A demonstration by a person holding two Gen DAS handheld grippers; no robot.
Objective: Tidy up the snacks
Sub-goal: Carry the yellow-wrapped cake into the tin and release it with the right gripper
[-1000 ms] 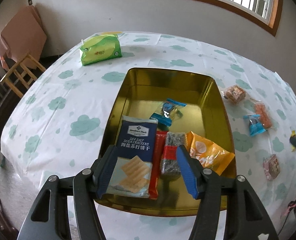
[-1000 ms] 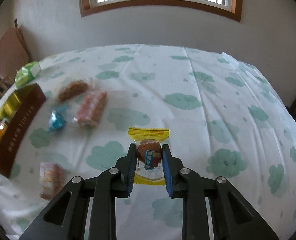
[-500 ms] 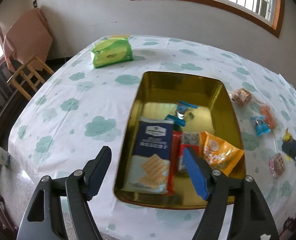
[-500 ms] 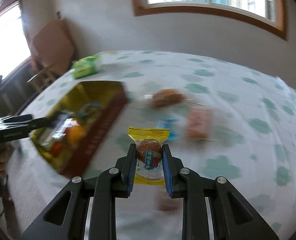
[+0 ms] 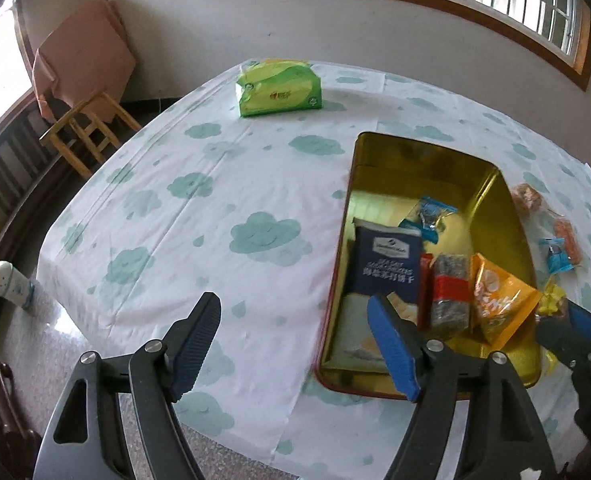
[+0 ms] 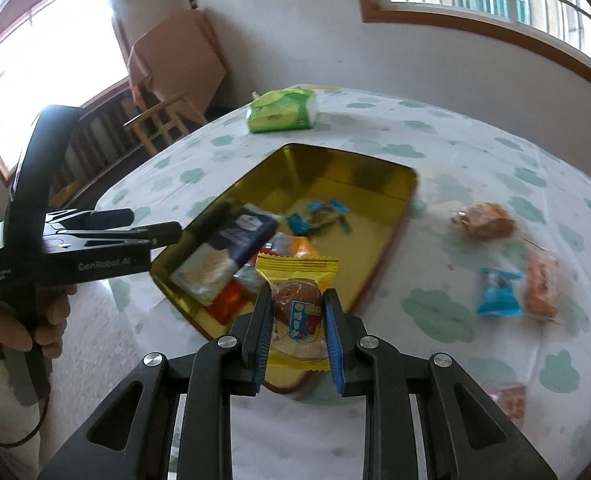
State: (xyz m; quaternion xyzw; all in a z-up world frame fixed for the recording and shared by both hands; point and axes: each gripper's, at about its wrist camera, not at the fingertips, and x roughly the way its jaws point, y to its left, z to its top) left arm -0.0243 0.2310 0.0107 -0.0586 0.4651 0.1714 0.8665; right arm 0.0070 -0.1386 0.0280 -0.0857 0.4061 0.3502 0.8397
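**Wrapped snack carried at the near rim of the gold tin; left gripper empty beside it**

The right gripper [image 6: 295,332] is seen closed on a yellow-wrapped snack [image 6: 297,312], pinched at its middle between the blue pads, with the crimped top edge of the wrapper standing free above the fingers. The snack is held in the air, just over the near corner of the gold tin [image 6: 391,200]. In the left wrist view the same snack [image 5: 551,304] is visible at the tin's right rim [image 5: 511,208].

The left gripper [image 5: 295,340] is shown empty; its jaws have just been opening and now stand wide apart, with nothing between them. One finger lies over bare tablecloth, the other over the tin's near left corner.

Inside the tin, a blue cracker pack [image 5: 383,264], a red-banded bar [image 5: 449,292] and an orange packet [image 5: 499,304] are crowded along the near wall, and a small blue sweet [image 5: 429,216] lies in the middle. The far half of the tin floor is left bare.

To the right of the tin, four loose snacks [image 6: 499,292] are spread on the counter [image 5: 223,208], near its edge. A green tissue pack [image 5: 277,88] is placed well apart at the far side. A broad stretch of cloth left of the tin is unoccupied.
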